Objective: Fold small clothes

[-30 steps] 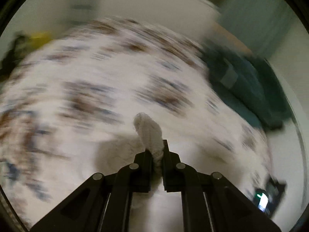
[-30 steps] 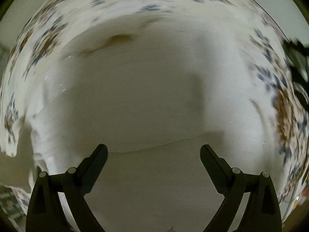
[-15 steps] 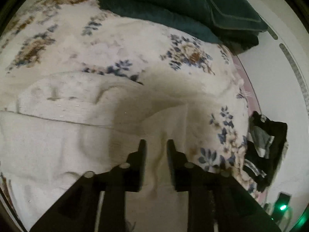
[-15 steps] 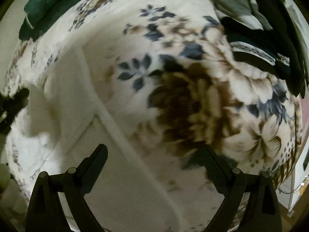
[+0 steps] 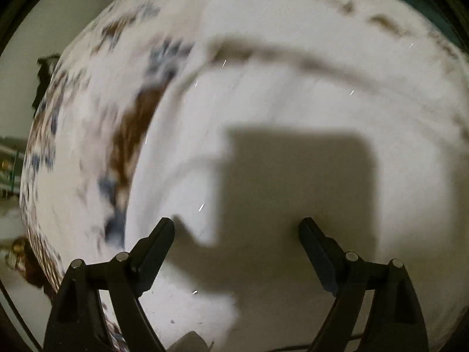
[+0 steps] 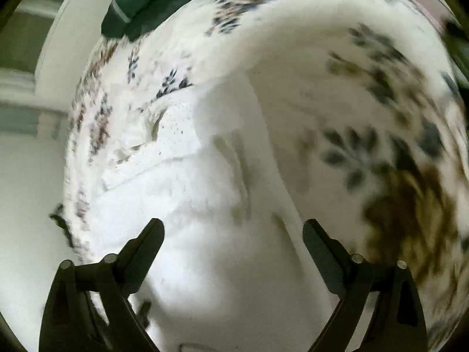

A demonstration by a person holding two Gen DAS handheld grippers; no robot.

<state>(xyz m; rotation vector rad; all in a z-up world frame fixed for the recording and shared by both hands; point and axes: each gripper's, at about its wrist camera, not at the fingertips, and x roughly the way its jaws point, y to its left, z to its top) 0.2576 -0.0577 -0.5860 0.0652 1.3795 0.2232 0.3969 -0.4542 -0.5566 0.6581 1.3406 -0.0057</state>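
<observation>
A white knitted garment (image 5: 293,111) lies spread on a floral bedspread (image 5: 88,123). My left gripper (image 5: 236,228) is open and empty just above it, and its shadow falls on the cloth. In the right wrist view the same white garment (image 6: 211,205) shows folds and a perforated trim at its left. My right gripper (image 6: 233,230) is open and empty over the garment's lower part. Both views are blurred by motion.
A dark green folded blanket (image 6: 146,3) lies at the far end of the bedspread (image 6: 381,146). Dark clothes (image 5: 45,73) hang at the bed's left edge. The floor shows pale beyond the bed's left side.
My left gripper let go of the white cloth, opened wide and swung over the flat garment. My right gripper stayed open and moved back over the white garment.
</observation>
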